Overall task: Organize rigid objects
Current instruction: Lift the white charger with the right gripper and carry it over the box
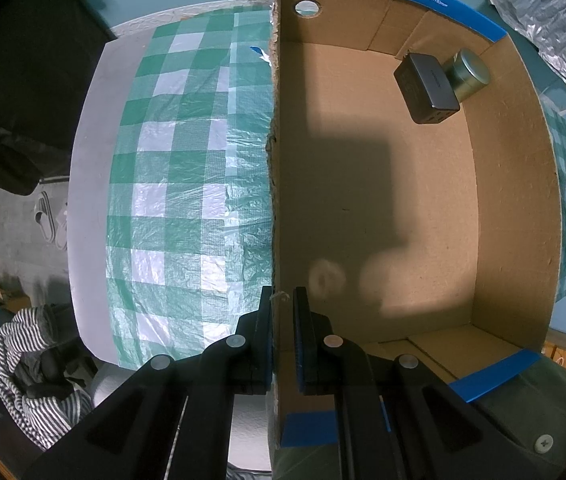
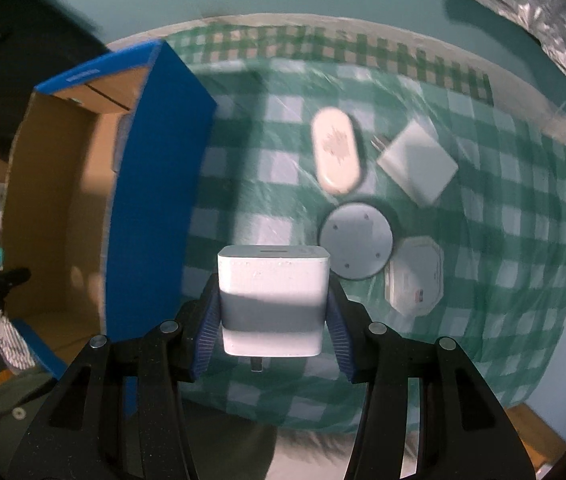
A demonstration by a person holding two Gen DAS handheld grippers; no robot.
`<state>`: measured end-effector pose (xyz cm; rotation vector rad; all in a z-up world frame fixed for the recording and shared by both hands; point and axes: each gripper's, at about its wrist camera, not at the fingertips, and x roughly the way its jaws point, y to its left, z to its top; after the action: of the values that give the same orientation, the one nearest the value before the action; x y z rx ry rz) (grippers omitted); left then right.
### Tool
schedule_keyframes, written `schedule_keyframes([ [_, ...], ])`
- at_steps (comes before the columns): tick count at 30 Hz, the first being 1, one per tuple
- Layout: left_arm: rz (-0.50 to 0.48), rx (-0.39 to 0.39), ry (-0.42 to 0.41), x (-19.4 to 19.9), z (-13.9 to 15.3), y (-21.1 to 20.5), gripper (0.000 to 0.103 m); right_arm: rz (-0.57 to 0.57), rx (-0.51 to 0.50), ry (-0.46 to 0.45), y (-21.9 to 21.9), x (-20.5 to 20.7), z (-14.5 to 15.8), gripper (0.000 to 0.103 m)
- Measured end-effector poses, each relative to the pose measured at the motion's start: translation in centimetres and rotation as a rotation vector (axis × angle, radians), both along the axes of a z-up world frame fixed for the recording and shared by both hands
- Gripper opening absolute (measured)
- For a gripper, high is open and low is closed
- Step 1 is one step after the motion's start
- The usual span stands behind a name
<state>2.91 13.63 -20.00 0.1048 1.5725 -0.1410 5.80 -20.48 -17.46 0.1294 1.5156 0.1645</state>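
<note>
While my left gripper point(image 1: 281, 300) pinches the near wall of the open brown cardboard box with blue tape edges point(image 1: 515, 184), its fingers narrow with the wall between them, I see a black rectangular power adapter point(image 1: 427, 82) and a small silver metal tin point(image 1: 467, 74) touching each other in the box's far corner. My right gripper point(image 2: 274, 312) clamps a white cube-shaped charger point(image 2: 273, 300) above the green-and-white checked tablecloth point(image 2: 503, 280), just beside the box. On the cloth lie a white oval case point(image 2: 337, 156), a white square adapter point(image 2: 419, 166), a grey round disc point(image 2: 357, 240) and a white octagonal device point(image 2: 415, 278), clustered together.
</note>
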Motion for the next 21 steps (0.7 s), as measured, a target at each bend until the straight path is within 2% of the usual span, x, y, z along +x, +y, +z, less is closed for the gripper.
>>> schedule_keyframes([
  [7, 0.001, 0.000, 0.001, 0.0, 0.0, 0.0, 0.008, 0.048, 0.011, -0.041, 2.1, 1.3, 2.8, 0.049],
  [21, 0.000, 0.000, 0.002, 0.1, 0.0, 0.0, 0.008, 0.213, 0.050, -0.099, 8.0, 3.3, 5.5, 0.049],
])
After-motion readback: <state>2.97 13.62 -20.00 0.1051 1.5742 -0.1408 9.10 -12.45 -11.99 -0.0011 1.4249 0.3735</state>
